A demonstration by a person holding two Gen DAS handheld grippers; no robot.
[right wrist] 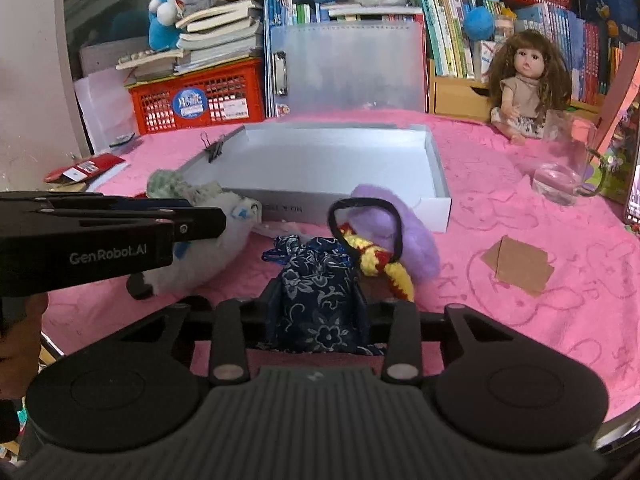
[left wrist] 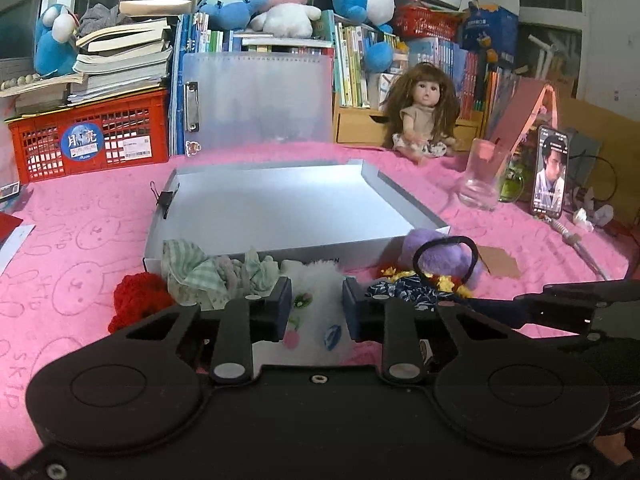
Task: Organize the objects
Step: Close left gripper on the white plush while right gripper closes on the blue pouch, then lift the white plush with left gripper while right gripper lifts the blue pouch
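Observation:
A row of small soft items lies in front of an empty grey box point(left wrist: 280, 204) point(right wrist: 332, 164). My left gripper point(left wrist: 316, 312) is closed around a white fluffy item with printed fruit point(left wrist: 316, 300), which also shows in the right wrist view point(right wrist: 208, 256). My right gripper point(right wrist: 316, 312) is closed around a navy floral cloth pouch point(right wrist: 316, 296), which also shows in the left wrist view point(left wrist: 404, 294). A purple fluffy item point(right wrist: 400, 232), a black hair tie point(right wrist: 360, 204), a red-and-yellow knit piece point(right wrist: 384, 264), a green checked cloth point(left wrist: 196, 276) and a red knit piece point(left wrist: 140, 292) lie beside them.
A pink cloth covers the table point(left wrist: 80, 220). A glass mug point(right wrist: 564, 168), a phone point(left wrist: 550, 172), a doll point(left wrist: 420, 120), a cardboard scrap point(right wrist: 518, 264) and a red crate point(left wrist: 92, 136) stand around. A binder clip point(left wrist: 164, 198) sits on the box wall.

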